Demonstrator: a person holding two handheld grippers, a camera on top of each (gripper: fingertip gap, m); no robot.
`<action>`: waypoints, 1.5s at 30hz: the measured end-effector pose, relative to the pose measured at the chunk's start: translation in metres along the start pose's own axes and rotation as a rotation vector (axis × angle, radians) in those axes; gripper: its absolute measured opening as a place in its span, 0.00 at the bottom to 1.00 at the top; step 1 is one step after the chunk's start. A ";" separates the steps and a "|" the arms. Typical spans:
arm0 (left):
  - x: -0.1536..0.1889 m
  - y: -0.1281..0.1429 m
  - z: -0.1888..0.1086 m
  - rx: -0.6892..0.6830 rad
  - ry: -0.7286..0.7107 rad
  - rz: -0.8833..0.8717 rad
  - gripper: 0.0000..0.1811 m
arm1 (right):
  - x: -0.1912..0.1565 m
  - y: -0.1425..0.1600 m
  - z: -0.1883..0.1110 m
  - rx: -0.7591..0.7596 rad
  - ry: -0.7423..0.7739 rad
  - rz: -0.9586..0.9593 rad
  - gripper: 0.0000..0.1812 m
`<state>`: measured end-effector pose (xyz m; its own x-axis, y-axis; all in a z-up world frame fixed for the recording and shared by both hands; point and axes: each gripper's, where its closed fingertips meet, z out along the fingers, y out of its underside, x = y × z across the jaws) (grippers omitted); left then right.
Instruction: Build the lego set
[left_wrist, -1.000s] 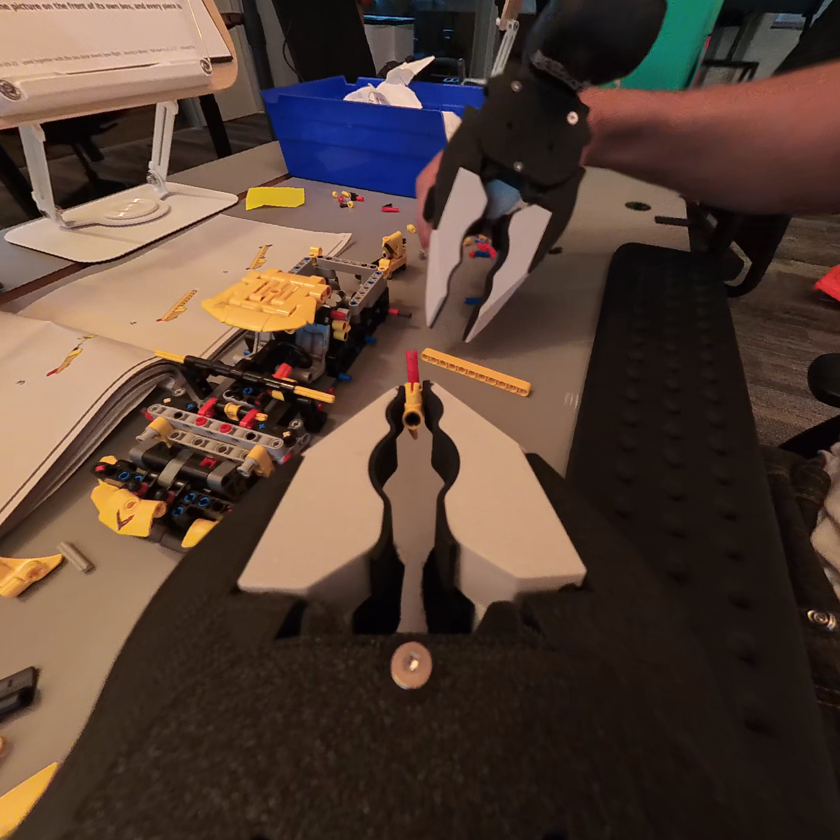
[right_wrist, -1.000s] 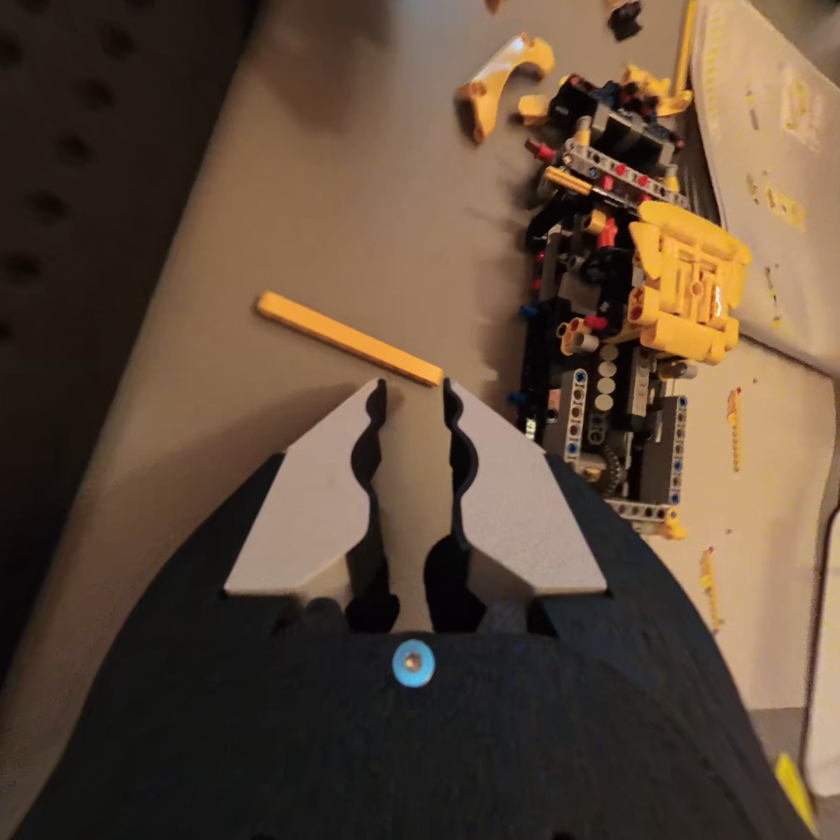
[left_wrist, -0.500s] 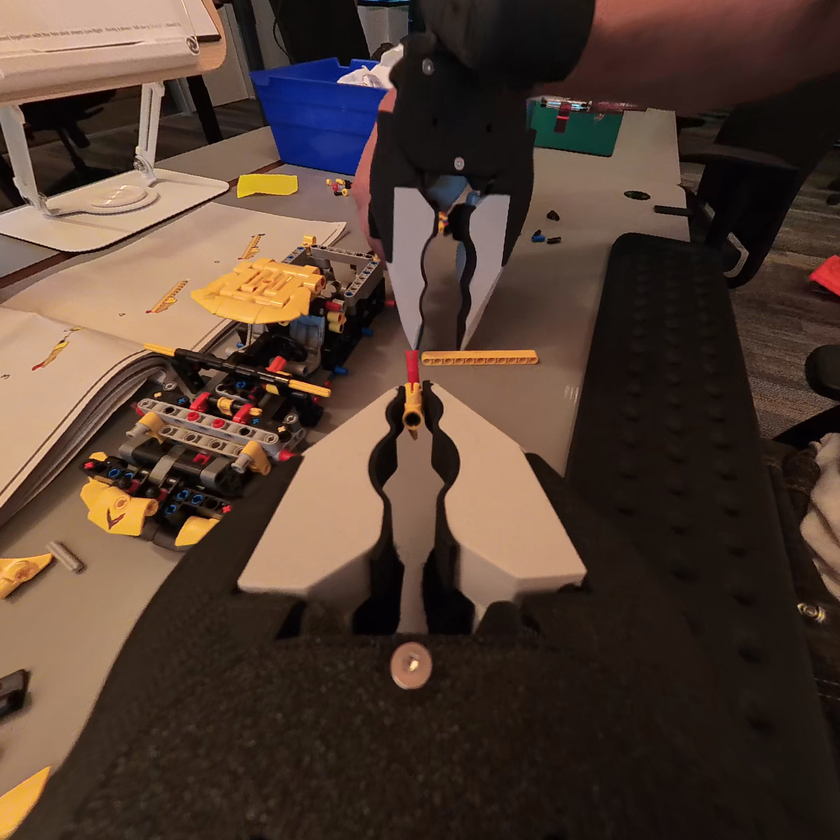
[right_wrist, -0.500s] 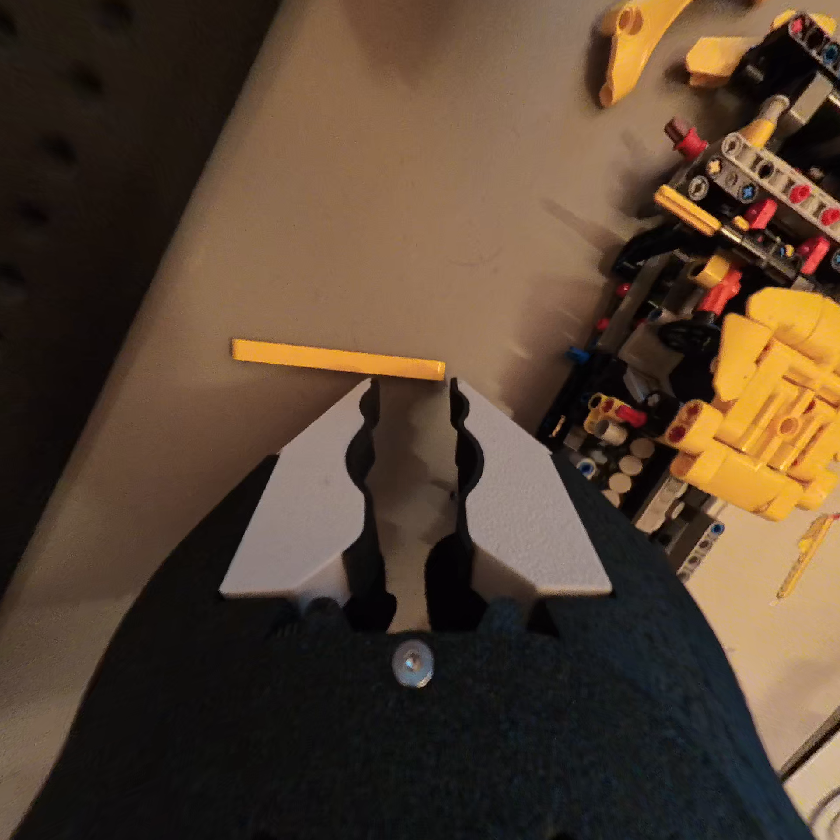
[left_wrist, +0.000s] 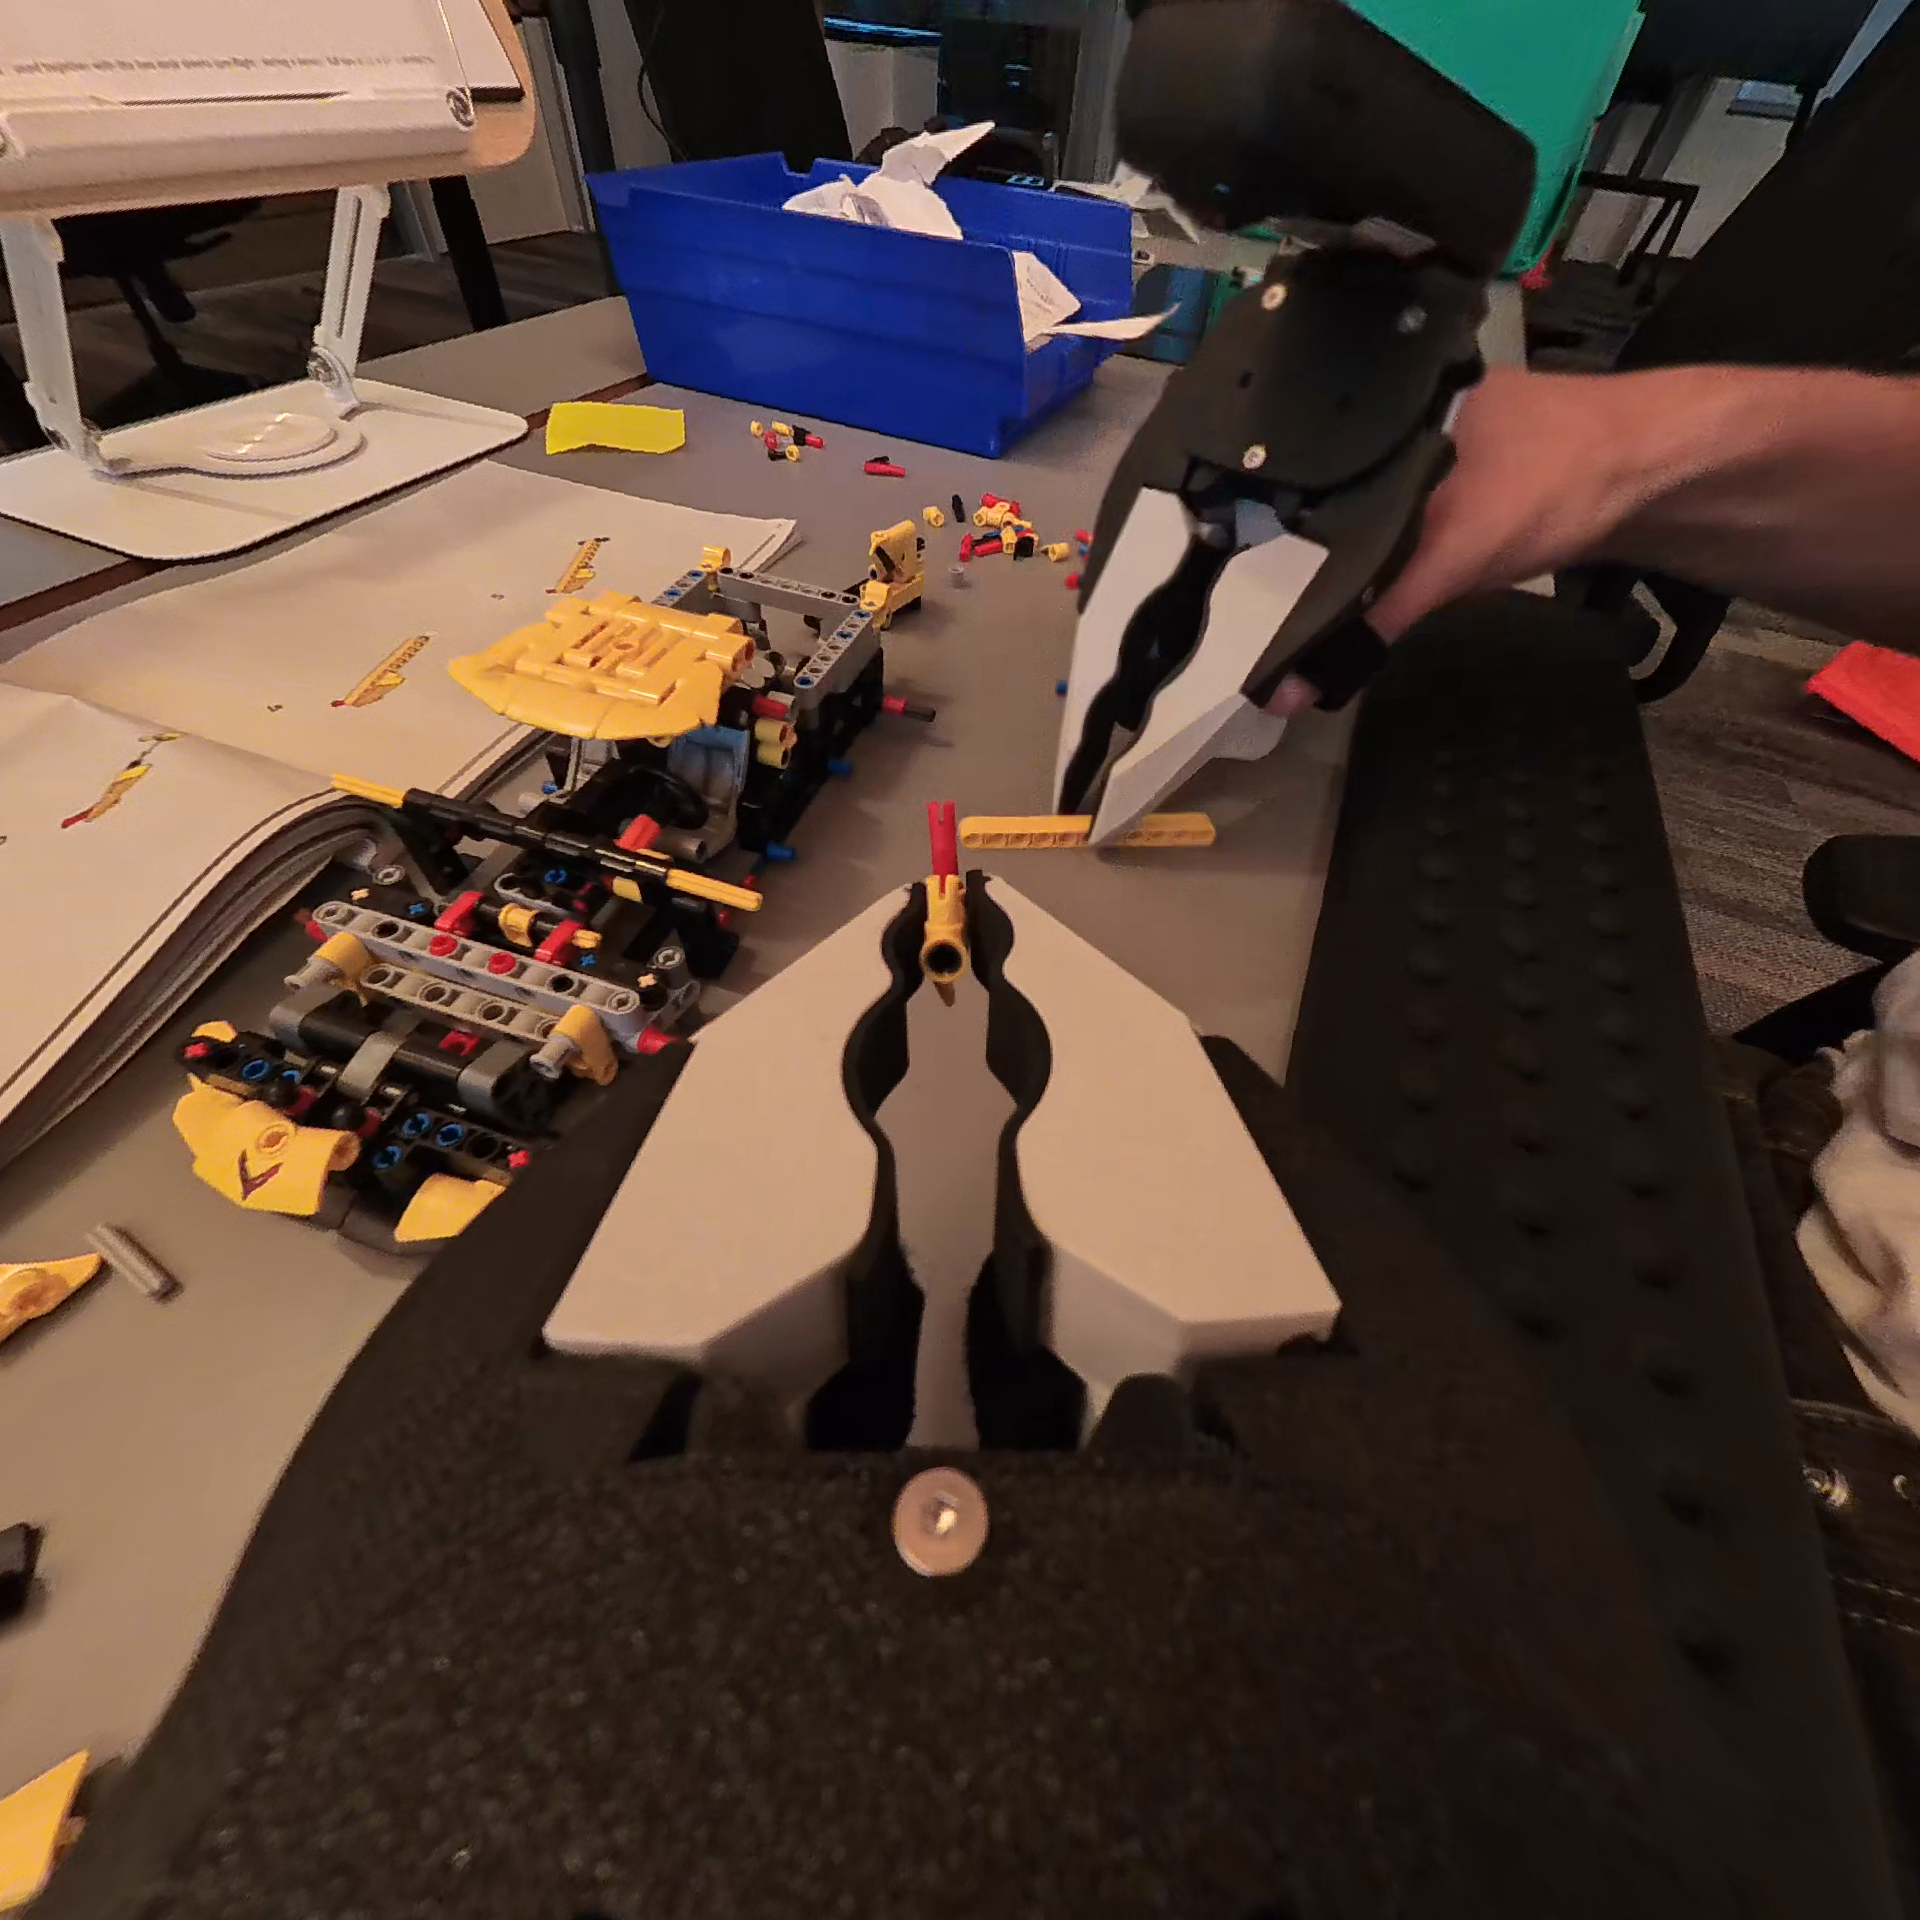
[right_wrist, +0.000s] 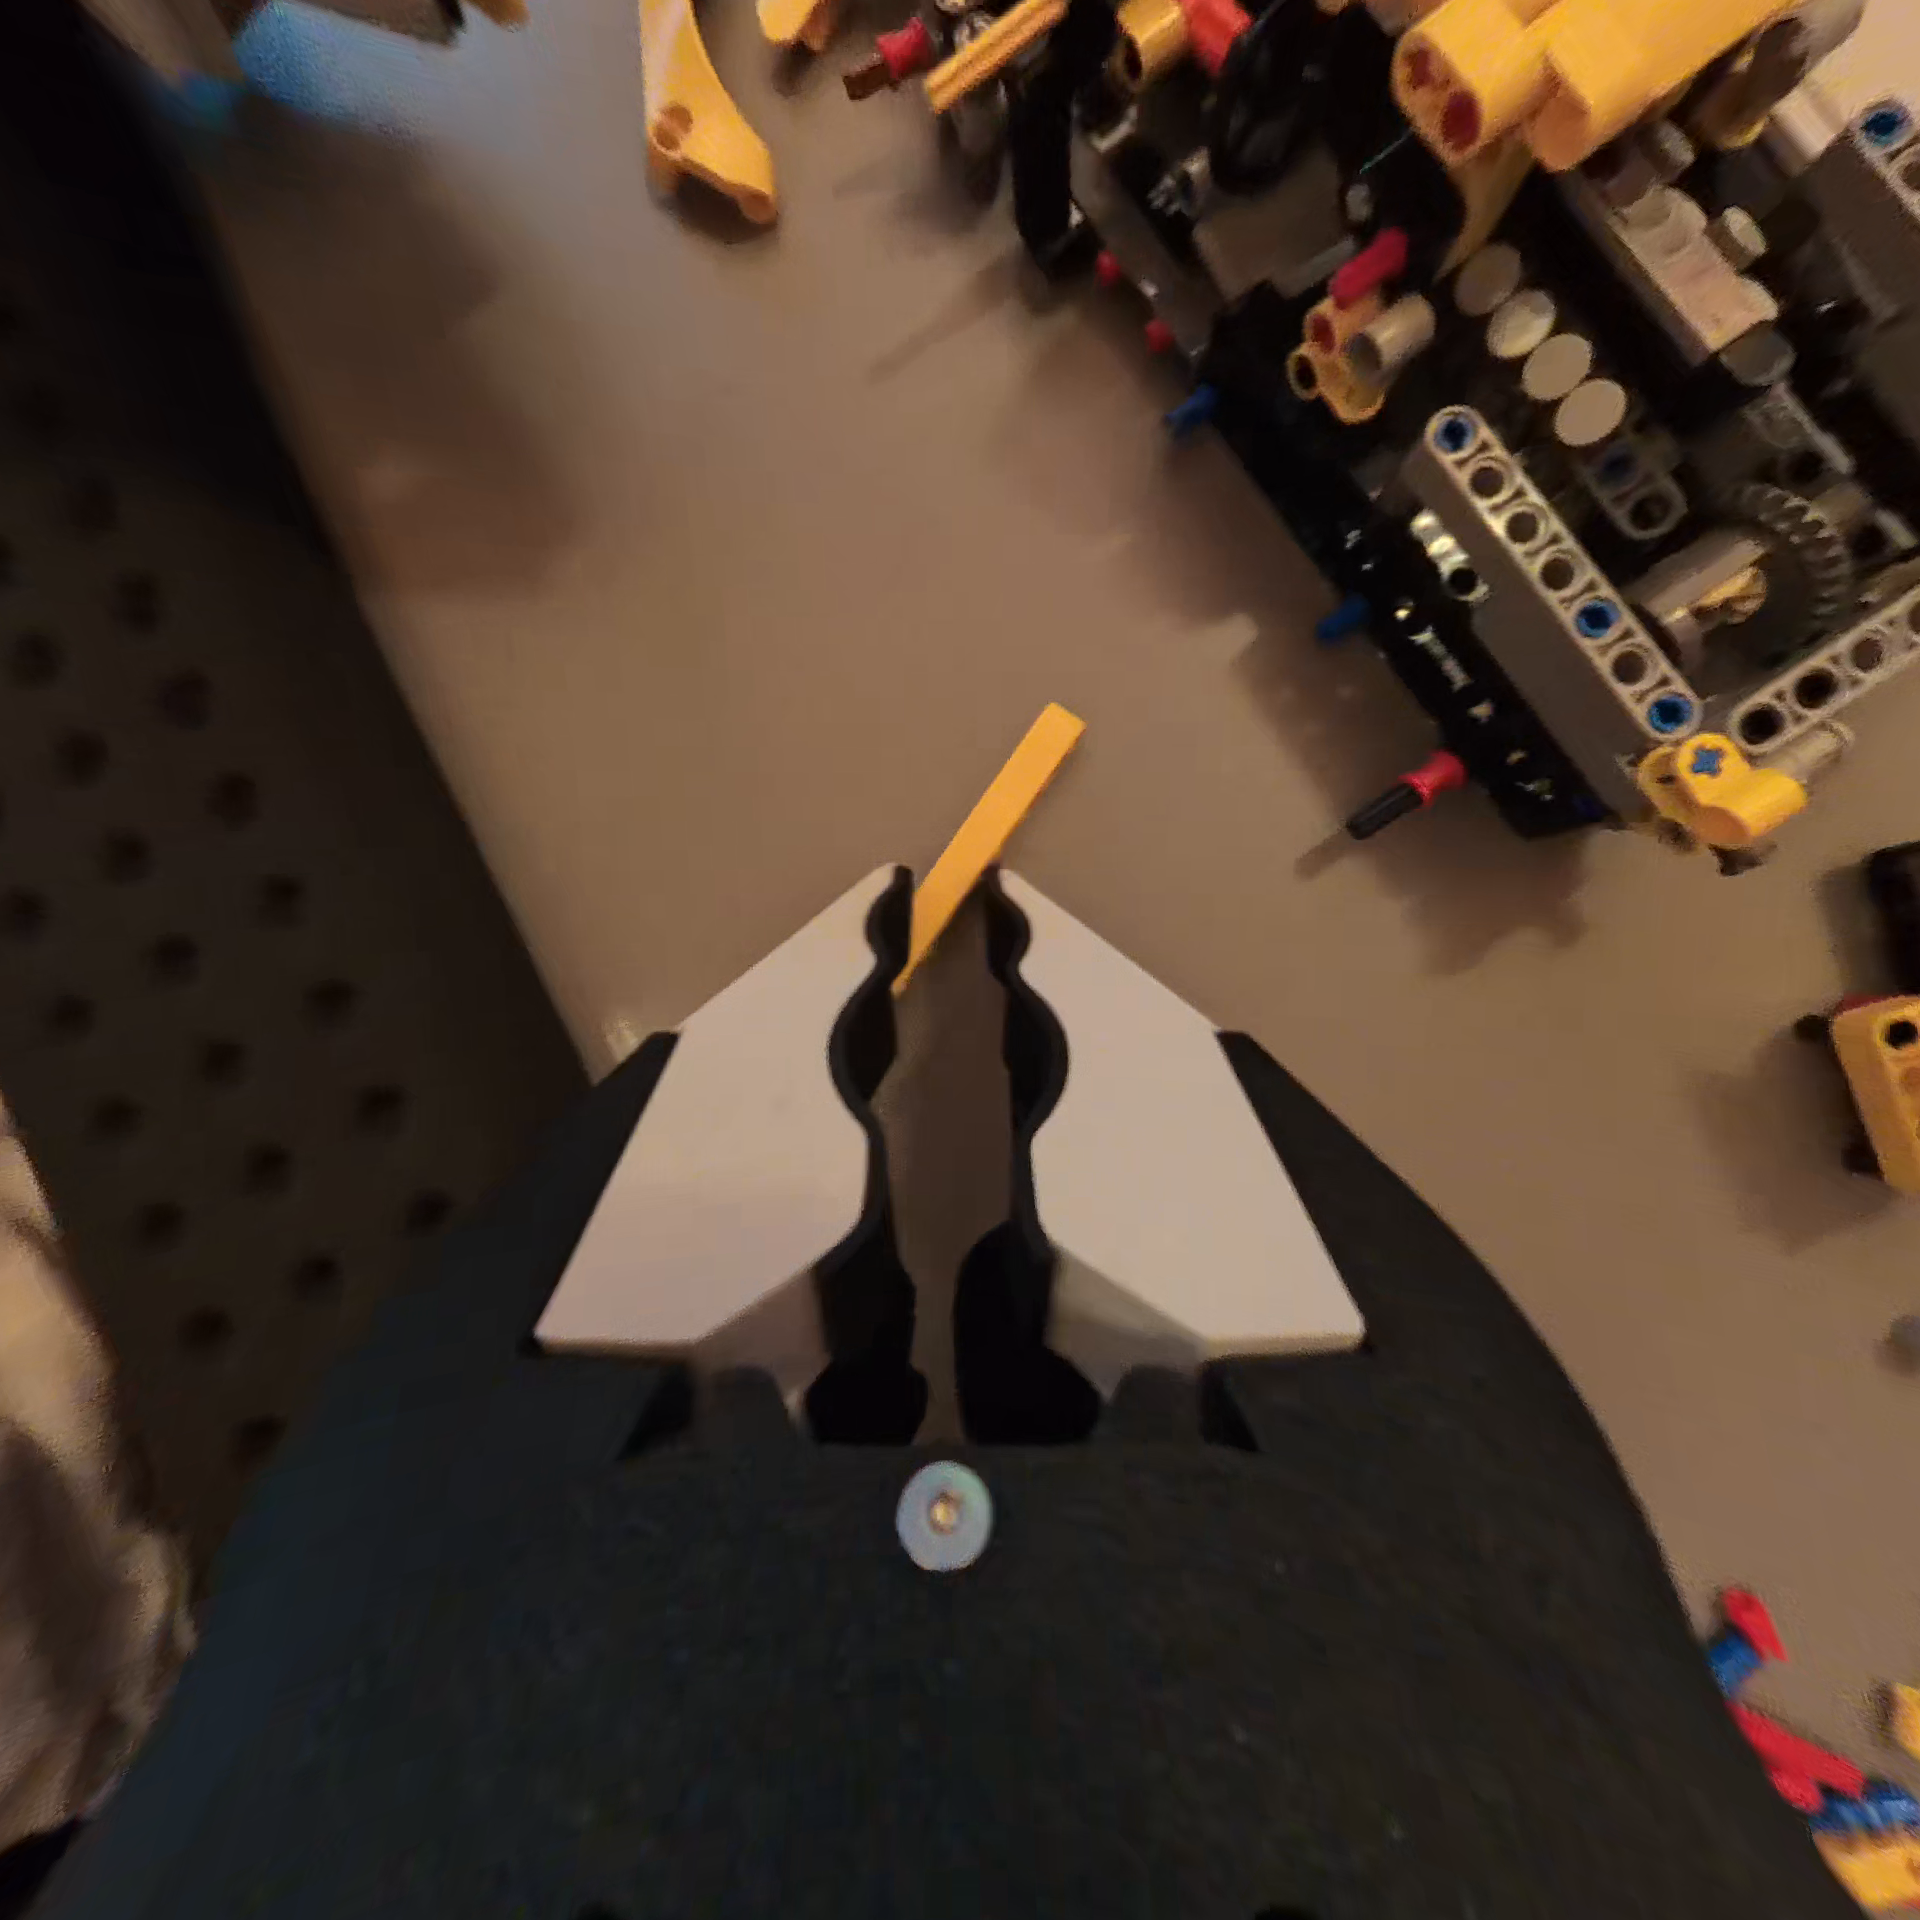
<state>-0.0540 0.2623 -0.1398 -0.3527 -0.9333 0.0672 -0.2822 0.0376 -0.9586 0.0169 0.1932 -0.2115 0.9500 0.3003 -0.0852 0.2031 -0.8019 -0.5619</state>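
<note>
the grey surface (left_wrist: 1091, 644) carries an open instruction book (left_wrist: 156, 748), printed but unquoted, at 9 o'clock and a yellow-black lego car (left_wrist: 540, 883). the right hand-held gripper (left_wrist: 1086, 826) straddles a yellow beam (right_wrist: 997, 821), jaws parted. the left hand-held gripper (left_wrist: 942, 894) pinches a yellow-red pin piece (left_wrist: 941, 920).

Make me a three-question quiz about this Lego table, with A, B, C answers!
1. Where is the blue bin?
A. at the table's far end
B. on the open booklet
C. under the table

2. What colour is the long flat beam on the table?
A. green
B. yellow
C. white

3. What is the left hand-held gripper doing?
A. hanging empty
B. pinching a small yellow-and-red piece
C. lifting the car model

Answers: 1 A, it stands beyond the car model. 2 B, plainly yellow. 3 B, the piece sits between its fingertips.
</note>
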 end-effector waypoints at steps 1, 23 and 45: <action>0.000 0.000 0.000 0.002 -0.003 0.001 0.04 | 0.002 -0.001 0.000 0.002 0.047 -0.016 0.05; -0.001 0.002 0.000 -0.017 -0.035 0.045 0.04 | 0.026 0.021 -0.023 -0.242 0.371 -0.836 0.09; 0.001 0.003 0.000 -0.014 -0.008 0.020 0.04 | 0.022 0.008 -0.008 -0.264 -0.186 -0.669 0.10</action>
<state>-0.0547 0.2615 -0.1423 -0.3510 -0.9352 0.0461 -0.2880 0.0610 -0.9557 0.0417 0.1895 -0.2107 0.5525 0.8317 0.0547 0.7966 -0.5076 -0.3283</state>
